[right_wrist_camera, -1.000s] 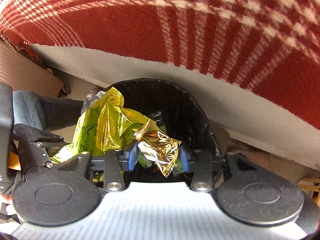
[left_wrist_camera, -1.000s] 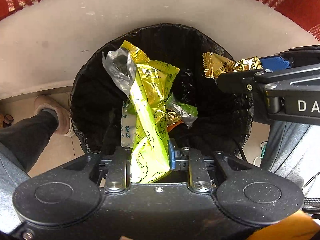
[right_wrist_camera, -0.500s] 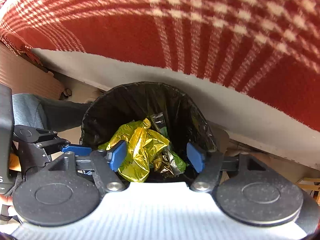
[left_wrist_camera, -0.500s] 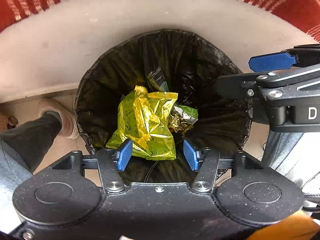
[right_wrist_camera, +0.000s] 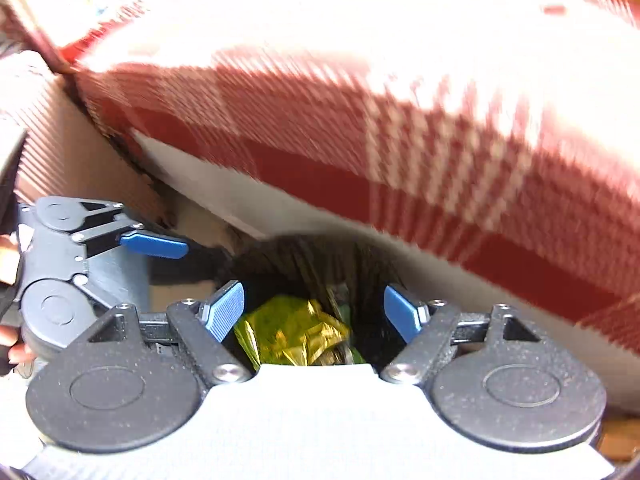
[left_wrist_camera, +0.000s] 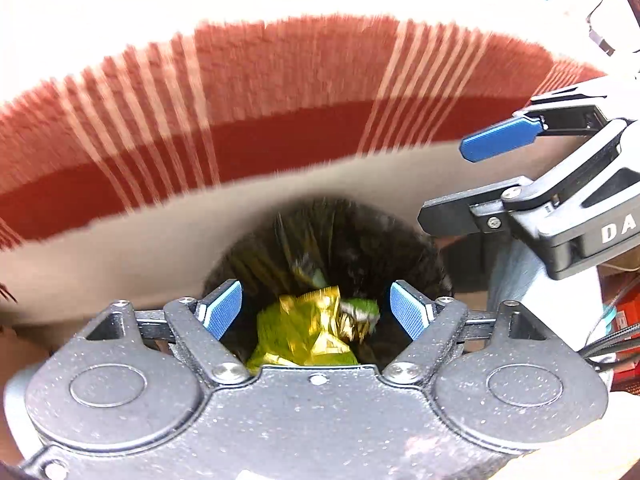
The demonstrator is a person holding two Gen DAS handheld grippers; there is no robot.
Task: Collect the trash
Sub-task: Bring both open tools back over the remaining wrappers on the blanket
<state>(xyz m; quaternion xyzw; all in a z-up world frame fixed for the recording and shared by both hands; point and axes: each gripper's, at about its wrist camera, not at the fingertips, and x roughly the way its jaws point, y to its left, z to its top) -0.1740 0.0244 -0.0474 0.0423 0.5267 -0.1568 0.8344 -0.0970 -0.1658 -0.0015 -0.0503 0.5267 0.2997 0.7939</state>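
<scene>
Both grippers up over the bin [left_wrist_camera: 360, 240], tipped steeply downward, side by side.

Left gripper [left_wrist_camera: 318, 310]: blue pads spread wide apart and opening further, nothing between them, nothing pressed. Straight below, through the gap, the green-and-gold wrapper [left_wrist_camera: 304, 330] lying loose inside the bin's black liner, with a smaller crumpled gold wrapper [left_wrist_camera: 348, 320] just beside it on its right. Neither touching a pad.

Right gripper [right_wrist_camera: 314, 310]: same story, pads parted and widening yet, empty. Down between them the same heap of shiny green and gold in the bin, seen from the other side [right_wrist_camera: 292, 330]. Black liner [right_wrist_camera: 320, 260] ringing it.

From the left wrist view, right gripper entering from the right edge [left_wrist_camera: 472, 184], one blue pad out in the air, the other finger dark below it, clear gap between the two. From the right wrist view, left gripper at the left edge [right_wrist_camera: 160, 254], blue pad pointing toward the bin, fingertips of a hand [right_wrist_camera: 12, 340] just showing behind it.

Beyond the bin, a pale surface edge [left_wrist_camera: 120, 248], and over it a red-and-white checked cloth [left_wrist_camera: 280, 100], heavily blurred in both views. Ribbed brownish panel [right_wrist_camera: 68, 160] at the left of the right wrist view; cannot tell what it belongs to.
</scene>
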